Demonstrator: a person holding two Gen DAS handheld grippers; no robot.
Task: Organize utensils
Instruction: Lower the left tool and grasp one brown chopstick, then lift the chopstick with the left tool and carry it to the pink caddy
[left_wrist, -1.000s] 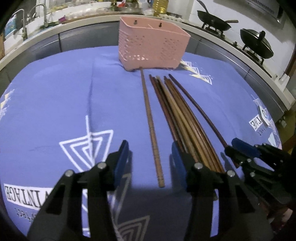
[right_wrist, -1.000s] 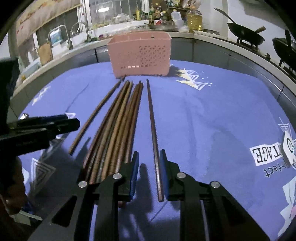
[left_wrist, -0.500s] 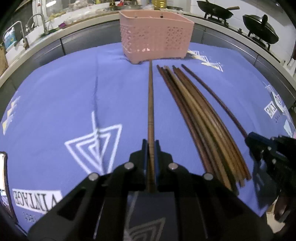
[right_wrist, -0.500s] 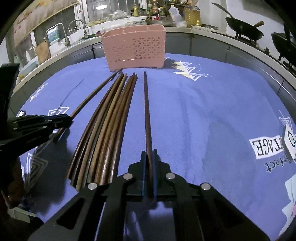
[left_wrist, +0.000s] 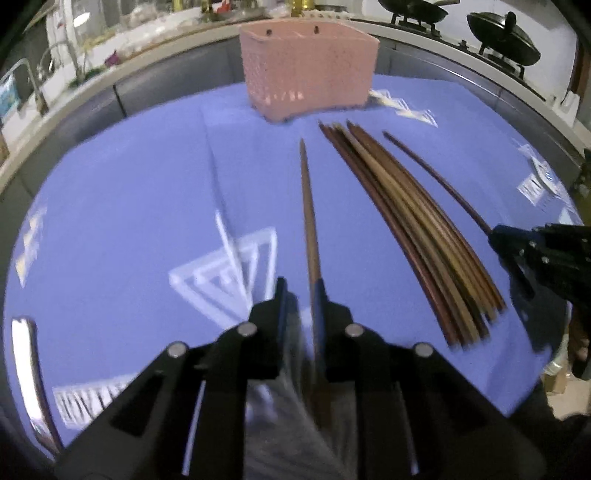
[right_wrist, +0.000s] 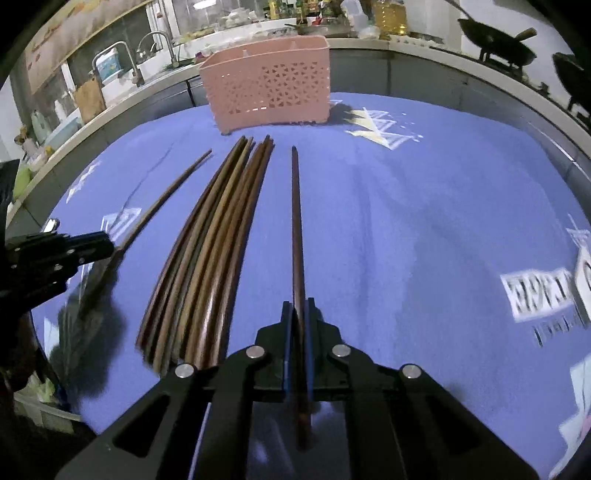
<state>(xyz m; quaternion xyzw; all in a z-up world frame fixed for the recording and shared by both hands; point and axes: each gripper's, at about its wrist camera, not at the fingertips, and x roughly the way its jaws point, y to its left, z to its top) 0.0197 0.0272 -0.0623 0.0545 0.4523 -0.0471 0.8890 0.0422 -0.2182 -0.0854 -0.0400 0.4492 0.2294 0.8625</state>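
Note:
My left gripper (left_wrist: 301, 295) holds a brown chopstick (left_wrist: 308, 214) that points toward the pink perforated basket (left_wrist: 308, 66); its jaws stand slightly apart with the stick against the right finger. My right gripper (right_wrist: 298, 314) is shut on a dark chopstick (right_wrist: 297, 221) and holds it above the cloth, tip toward the basket (right_wrist: 267, 88). A bundle of several chopsticks lies between the two held ones (left_wrist: 413, 229) (right_wrist: 210, 251). In the right wrist view the left gripper (right_wrist: 59, 251) shows at the left with its chopstick (right_wrist: 166, 195).
A blue patterned cloth (right_wrist: 424, 229) covers the table. A counter with a sink and tap (right_wrist: 122, 62) runs behind it. Woks (left_wrist: 498, 40) sit on a stove at the back right. The table's edge drops off at the near left (right_wrist: 48, 387).
Both grippers closed on a chopstick each a second ago, then lifted them and drew them back from the basket. The left jaws now stand a little wider than half a second ago.

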